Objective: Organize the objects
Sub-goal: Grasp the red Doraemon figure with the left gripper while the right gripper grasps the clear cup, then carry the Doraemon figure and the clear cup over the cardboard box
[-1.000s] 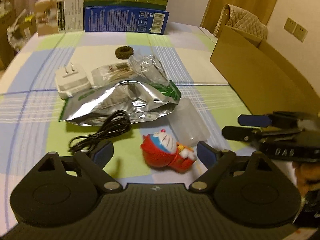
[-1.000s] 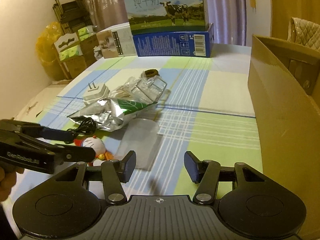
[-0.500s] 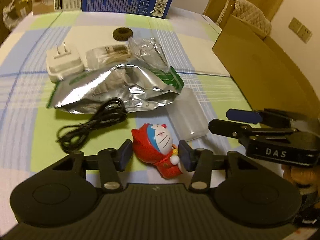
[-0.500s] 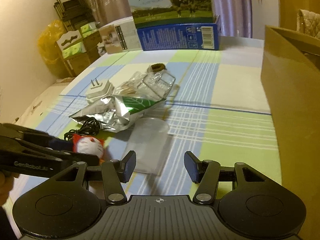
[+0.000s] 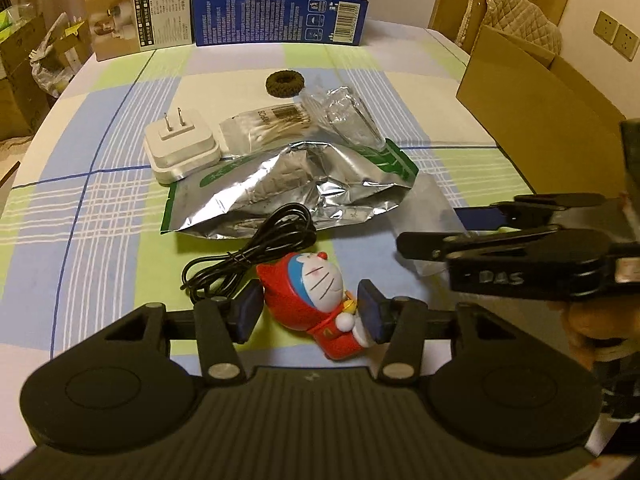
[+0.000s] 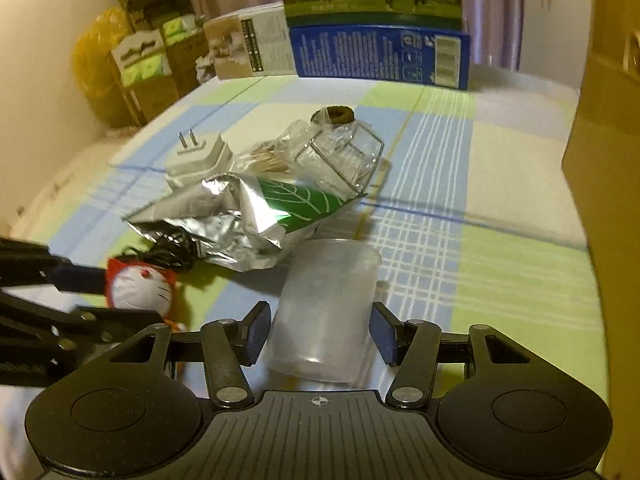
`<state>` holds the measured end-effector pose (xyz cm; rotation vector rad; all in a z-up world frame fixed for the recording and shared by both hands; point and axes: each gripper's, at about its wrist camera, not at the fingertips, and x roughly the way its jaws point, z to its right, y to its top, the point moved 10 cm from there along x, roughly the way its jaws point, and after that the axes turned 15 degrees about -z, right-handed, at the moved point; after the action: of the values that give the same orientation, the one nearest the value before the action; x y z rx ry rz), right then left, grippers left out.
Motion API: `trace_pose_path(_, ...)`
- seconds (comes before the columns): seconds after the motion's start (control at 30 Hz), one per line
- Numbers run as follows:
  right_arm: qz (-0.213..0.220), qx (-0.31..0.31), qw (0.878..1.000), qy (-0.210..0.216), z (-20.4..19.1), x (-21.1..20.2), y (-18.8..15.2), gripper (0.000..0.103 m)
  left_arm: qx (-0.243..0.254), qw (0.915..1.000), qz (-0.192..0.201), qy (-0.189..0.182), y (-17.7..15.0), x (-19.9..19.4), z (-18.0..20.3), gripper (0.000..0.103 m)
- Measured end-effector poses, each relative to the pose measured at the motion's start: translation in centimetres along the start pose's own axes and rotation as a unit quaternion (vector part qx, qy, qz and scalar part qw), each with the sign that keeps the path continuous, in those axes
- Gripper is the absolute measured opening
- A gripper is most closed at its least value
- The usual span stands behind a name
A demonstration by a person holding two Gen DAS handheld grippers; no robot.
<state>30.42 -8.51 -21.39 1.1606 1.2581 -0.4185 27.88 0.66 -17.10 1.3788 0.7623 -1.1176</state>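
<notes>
Step in hand, pick-up: left tongs (image 5: pixel 308 312) clamped on the cat figurine (image 5: pixel 316 300) lying on the bench (image 5: pixel 100 208); right tongs (image 6: pixel 318 334) apart, straddling the frosted cup (image 6: pixel 324 308) untouched; next likely closing, lifting toward the cardboard box (image 5: pixel 540 120).

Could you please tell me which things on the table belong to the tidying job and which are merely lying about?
Job: cat toy, frosted cup, foil bag, black cable, charger plug, cardboard box.

Lying about: milk carton, quilted chair cover, wall sockets.
</notes>
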Motion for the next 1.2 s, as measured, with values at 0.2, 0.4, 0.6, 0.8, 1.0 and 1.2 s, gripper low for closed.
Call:
trace_pose_path(0.2,-0.001,0.0,1.0,-0.024,1.0,-0.8,-1.0,0.048,-0.005,1.0,0.004,0.0,-0.1,0.1,0.3,0.057)
trace_pose_path(0.4,0.0,0.0,1.0,-0.027,0.8,-1.1,-1.5,0.048,-0.032,0.9994,0.009,0.007,-0.3,0.3,0.1,0.057)
trace_pose_path(0.6,0.003,0.007,1.0,-0.025,1.2,-1.1,-1.6,0.048,-0.031,0.9995,0.008,0.005,-0.4,0.5,0.2,0.051)
trace_pose_path(0.8,0.004,0.012,1.0,-0.025,1.3,-1.2,-1.7,0.048,-0.012,0.9996,0.02,-0.013,-0.1,0.2,0.9,0.04)
trace_pose_path(1.0,0.006,0.014,1.0,-0.024,1.4,-1.2,-1.7,0.048,-0.032,0.9992,0.017,-0.018,0.0,0.5,0.6,0.041)
trace_pose_path(1.2,0.008,0.017,0.999,-0.029,1.3,-1.3,-1.7,0.048,-0.046,0.9987,0.006,-0.021,-0.3,1.0,0.3,0.04)
